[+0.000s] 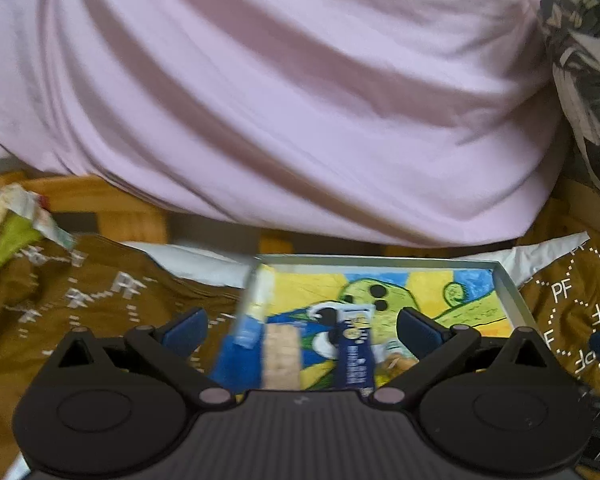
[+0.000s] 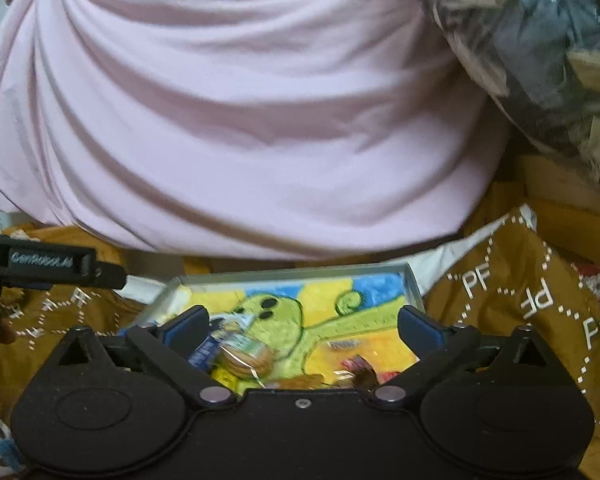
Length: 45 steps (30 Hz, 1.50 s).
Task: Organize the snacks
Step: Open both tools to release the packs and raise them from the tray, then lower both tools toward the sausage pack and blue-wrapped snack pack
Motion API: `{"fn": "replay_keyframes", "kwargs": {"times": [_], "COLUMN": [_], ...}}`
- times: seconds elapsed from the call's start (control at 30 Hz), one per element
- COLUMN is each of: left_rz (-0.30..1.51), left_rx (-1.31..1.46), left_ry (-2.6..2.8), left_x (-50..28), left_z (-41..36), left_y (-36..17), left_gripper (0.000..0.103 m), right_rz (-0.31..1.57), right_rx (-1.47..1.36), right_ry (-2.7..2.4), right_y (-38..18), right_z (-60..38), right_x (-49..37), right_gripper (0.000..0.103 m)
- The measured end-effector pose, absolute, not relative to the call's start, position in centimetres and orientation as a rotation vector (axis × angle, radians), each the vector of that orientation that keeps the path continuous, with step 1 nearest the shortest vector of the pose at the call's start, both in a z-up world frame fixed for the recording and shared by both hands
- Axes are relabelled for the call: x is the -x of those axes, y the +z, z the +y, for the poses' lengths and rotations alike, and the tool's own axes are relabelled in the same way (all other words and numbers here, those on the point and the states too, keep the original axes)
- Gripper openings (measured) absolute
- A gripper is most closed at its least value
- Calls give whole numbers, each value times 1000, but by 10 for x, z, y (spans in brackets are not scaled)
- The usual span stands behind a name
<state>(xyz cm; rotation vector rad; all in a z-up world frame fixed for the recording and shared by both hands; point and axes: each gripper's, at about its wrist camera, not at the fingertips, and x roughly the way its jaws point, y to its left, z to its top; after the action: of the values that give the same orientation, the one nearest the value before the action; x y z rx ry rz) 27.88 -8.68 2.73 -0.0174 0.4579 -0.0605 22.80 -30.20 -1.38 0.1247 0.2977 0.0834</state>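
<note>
**Both claws open over the tray**

The left claw (image 1: 302,326) and right claw (image 2: 302,326) are held wide open, nothing gripped. Beneath them a tray (image 1: 512,288) with a painted floor is set on a brown cloth (image 1: 100,304). Snacks (image 2: 244,354) are gathered at the tray's near edge. A pink shirt (image 1: 280,100) is seen beyond.

Your gripper bodies hide the near end of the tray (image 1: 512,292), and the snacks (image 2: 244,354) look blurry (no names readable).
</note>
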Motion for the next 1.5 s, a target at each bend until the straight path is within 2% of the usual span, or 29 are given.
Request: {"fn": "replay_keyframes", "kwargs": {"times": [0.47, 0.87, 1.5], "left_rz": [438, 517, 630], "left_rx": [-31, -76, -126], "left_ry": [-12, -5, -90], "left_x": [-191, -135, -118], "left_z": [-29, 18, 33], "left_y": [37, 2, -47], "left_gripper": [103, 103, 103], "right_rz": [255, 376, 599], "right_rx": [-177, -128, -34], "right_ry": [163, 261, 280], "right_y": [8, -13, -52], "right_z": [-263, -221, -189], "right_x": [-165, -125, -98], "right_gripper": [102, 102, 102]}}
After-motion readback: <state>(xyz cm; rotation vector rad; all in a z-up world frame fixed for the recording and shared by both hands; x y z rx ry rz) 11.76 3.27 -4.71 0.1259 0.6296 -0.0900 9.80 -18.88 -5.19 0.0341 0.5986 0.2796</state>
